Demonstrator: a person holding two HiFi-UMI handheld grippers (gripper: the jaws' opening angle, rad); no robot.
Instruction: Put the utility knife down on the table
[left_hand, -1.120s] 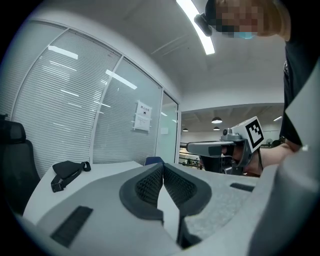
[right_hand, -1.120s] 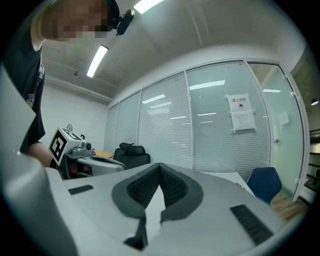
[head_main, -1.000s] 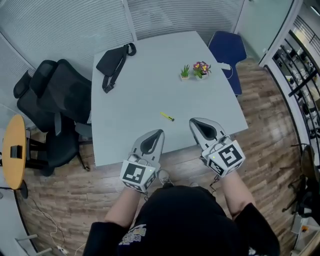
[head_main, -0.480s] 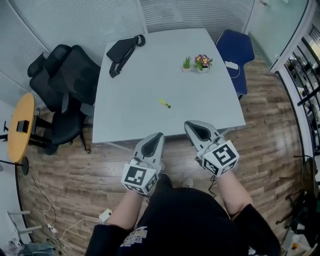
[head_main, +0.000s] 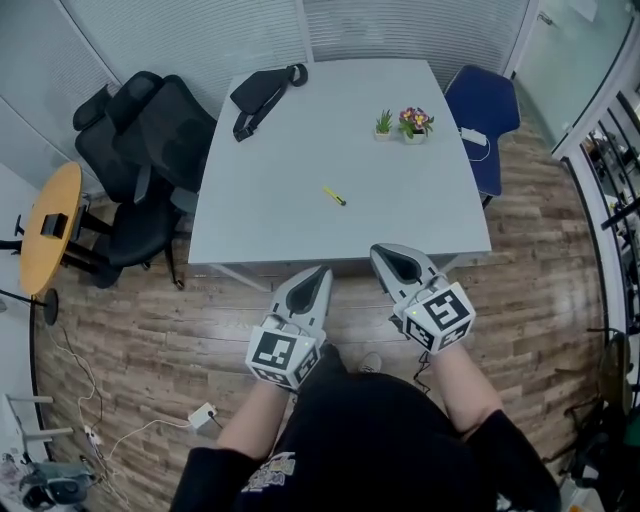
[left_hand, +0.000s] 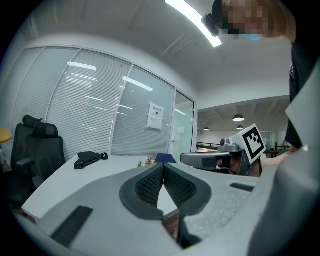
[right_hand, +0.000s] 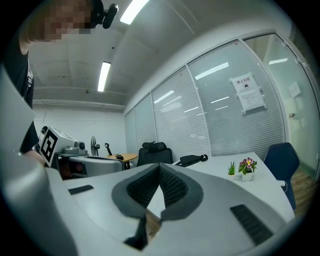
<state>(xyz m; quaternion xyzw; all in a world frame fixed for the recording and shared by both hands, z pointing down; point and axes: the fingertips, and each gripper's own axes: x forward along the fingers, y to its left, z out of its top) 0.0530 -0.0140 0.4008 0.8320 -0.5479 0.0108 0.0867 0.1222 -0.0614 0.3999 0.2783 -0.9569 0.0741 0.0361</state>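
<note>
A small yellow utility knife (head_main: 334, 196) lies on the white table (head_main: 290, 215), near its middle. Both grippers hang off the table's near edge, over the wooden floor. My left gripper (head_main: 318, 272) is shut, its jaws meeting at the tips with nothing between them (left_hand: 162, 166). To its right, the right gripper (head_main: 385, 253) is also shut and empty (right_hand: 160, 167). The knife does not show in either gripper view.
A black bag (head_main: 258, 92) lies at the table's far left corner, and small potted plants (head_main: 408, 123) stand at the far right. Black office chairs (head_main: 150, 150) stand left of the table, a blue chair (head_main: 483, 110) right. A round yellow side table (head_main: 45, 230) is far left.
The head view has drawn back from the table, so the table and knife sit farther away. Both grippers stay shut and now hang off the near edge over the floor.
</note>
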